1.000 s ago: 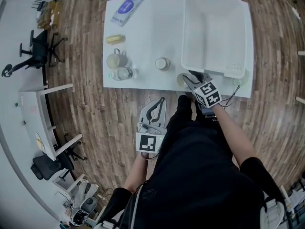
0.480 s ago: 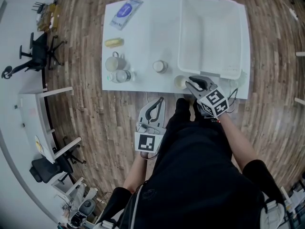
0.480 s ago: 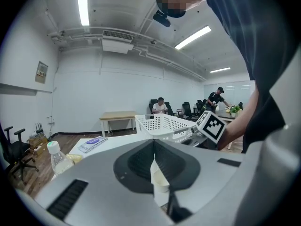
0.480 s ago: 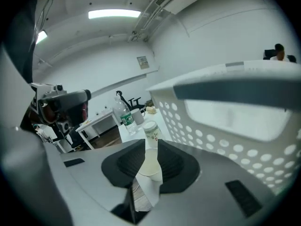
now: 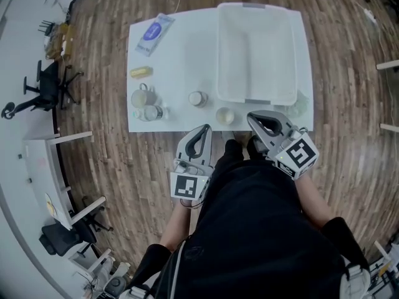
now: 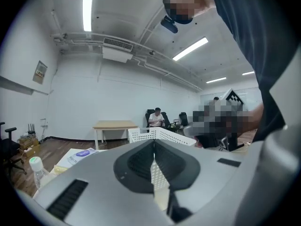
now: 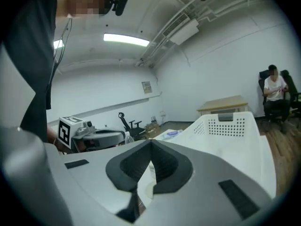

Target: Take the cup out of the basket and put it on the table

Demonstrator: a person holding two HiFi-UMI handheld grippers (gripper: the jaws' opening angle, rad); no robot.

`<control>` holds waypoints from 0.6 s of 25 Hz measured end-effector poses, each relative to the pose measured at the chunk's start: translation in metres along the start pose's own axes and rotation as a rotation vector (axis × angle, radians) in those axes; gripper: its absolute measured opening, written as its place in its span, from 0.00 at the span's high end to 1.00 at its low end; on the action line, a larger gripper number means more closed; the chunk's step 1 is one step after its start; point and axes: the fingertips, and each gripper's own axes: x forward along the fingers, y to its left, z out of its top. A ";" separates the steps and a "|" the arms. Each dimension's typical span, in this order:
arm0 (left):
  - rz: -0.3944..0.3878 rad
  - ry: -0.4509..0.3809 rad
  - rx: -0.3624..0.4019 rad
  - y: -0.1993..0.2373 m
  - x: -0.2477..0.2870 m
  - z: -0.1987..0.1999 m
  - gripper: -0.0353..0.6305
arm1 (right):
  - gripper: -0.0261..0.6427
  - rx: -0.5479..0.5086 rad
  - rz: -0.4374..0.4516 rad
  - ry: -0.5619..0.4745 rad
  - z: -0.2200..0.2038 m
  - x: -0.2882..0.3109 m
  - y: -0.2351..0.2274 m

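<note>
Nearest the person, the left gripper (image 5: 204, 132) hangs off the table's (image 5: 181, 61) near edge with its jaws pressed together on nothing. The right gripper (image 5: 257, 121) is beside it, over the near edge. Its jaws have just closed and also hold nothing. Just past the right gripper's tip, the cup (image 5: 224, 115) stands upright on the table. It is close to the near edge and just outside the basket's (image 5: 257, 48) near-left corner, apart from both grippers. A second small cup (image 5: 197, 98) stands a little farther in, with a mug (image 5: 141, 97) toward the left edge. Beyond them the basket fills the right half of the table and looks empty. A blue packet (image 5: 153, 30) lies at the far-left corner. The placing step looks finished, with the cup out and set down. The next move should call for little more than keeping both grippers clear of the cup, unless something unseen is left in the basket.
</note>
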 end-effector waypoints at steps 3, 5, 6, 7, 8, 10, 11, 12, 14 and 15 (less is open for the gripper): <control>-0.020 -0.040 0.008 -0.008 0.012 0.018 0.93 | 0.93 -0.049 -0.036 -0.067 0.033 -0.024 -0.004; -0.038 -0.061 0.016 -0.015 0.022 0.028 0.93 | 0.93 -0.084 -0.072 -0.097 0.047 -0.039 -0.011; -0.049 -0.068 0.020 -0.019 0.026 0.032 0.93 | 0.93 -0.099 -0.089 -0.108 0.053 -0.046 -0.015; -0.059 -0.073 0.022 -0.023 0.031 0.035 0.93 | 0.93 -0.112 -0.104 -0.118 0.058 -0.053 -0.018; -0.070 -0.076 0.024 -0.027 0.036 0.038 0.93 | 0.93 -0.123 -0.117 -0.125 0.061 -0.059 -0.020; -0.092 -0.084 0.029 -0.036 0.045 0.043 0.93 | 0.93 -0.133 -0.144 -0.135 0.065 -0.070 -0.025; -0.105 -0.087 0.035 -0.041 0.049 0.046 0.93 | 0.93 -0.131 -0.159 -0.142 0.066 -0.076 -0.028; -0.116 -0.089 0.042 -0.046 0.053 0.048 0.93 | 0.93 -0.125 -0.173 -0.150 0.067 -0.081 -0.031; -0.135 -0.090 0.059 -0.055 0.061 0.051 0.93 | 0.93 -0.117 -0.194 -0.157 0.065 -0.091 -0.036; -0.142 -0.089 0.065 -0.059 0.064 0.051 0.93 | 0.93 -0.115 -0.202 -0.156 0.063 -0.095 -0.038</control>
